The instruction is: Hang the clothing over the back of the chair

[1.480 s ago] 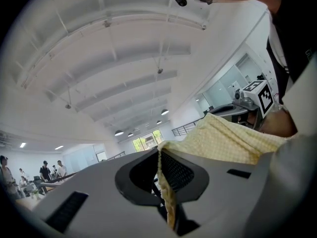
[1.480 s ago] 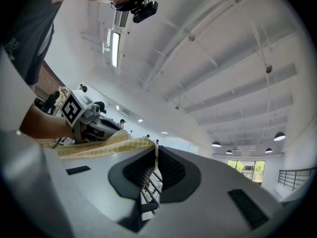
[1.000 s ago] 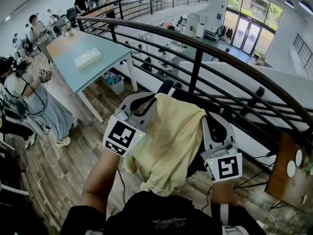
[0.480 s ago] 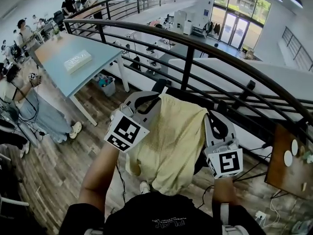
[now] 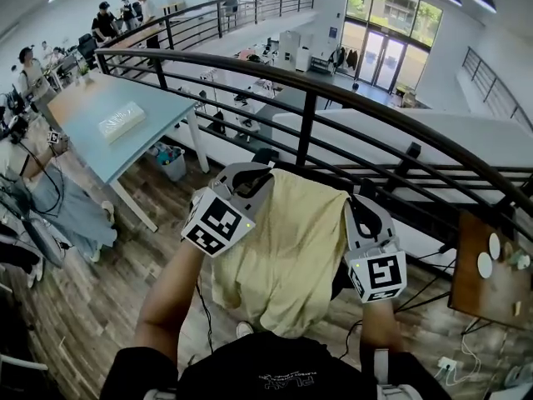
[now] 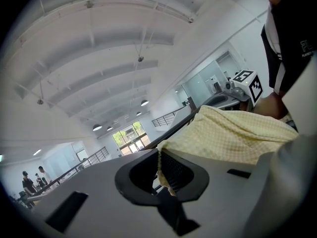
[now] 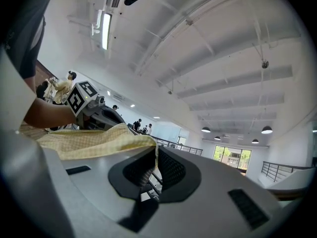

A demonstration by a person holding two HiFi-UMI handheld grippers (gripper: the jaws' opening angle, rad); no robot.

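"Yellow checked cloth, that's the clothing (image 5: 287, 248). It's stretched between my two grippers right in front of me, and its near end hangs down towards my chest."

"Where does the left gripper have it?"

"My left gripper (image 6: 161, 176) has its jaws pressed together on the cloth's left edge. A thin fold runs down between the ribbed pads (you can see the weave right at the tips). The rest spreads off to the right, over the top of the gripper body."

"And the right?"

"It's much the same. My right gripper (image 7: 155, 171) is pinching the opposite edge, with a strip of yellow caught between the pads and the cloth trailing away to the left. Both grippers point away from me at about the same height, with their marker cubes towards me."

"Is it on the chair?"

"I think so, though I can't say how far over. A dark piece that I take for the chair (image 5: 265, 153) pokes out at the far edge of the cloth, and the cloth covers what's below it."

"What's around you?"

"A black railing (image 5: 308, 111) curves across just beyond the chair. A pale blue table (image 5: 83, 98) stands at far left, and the wooden floor (image 5: 108, 282) runs below it."
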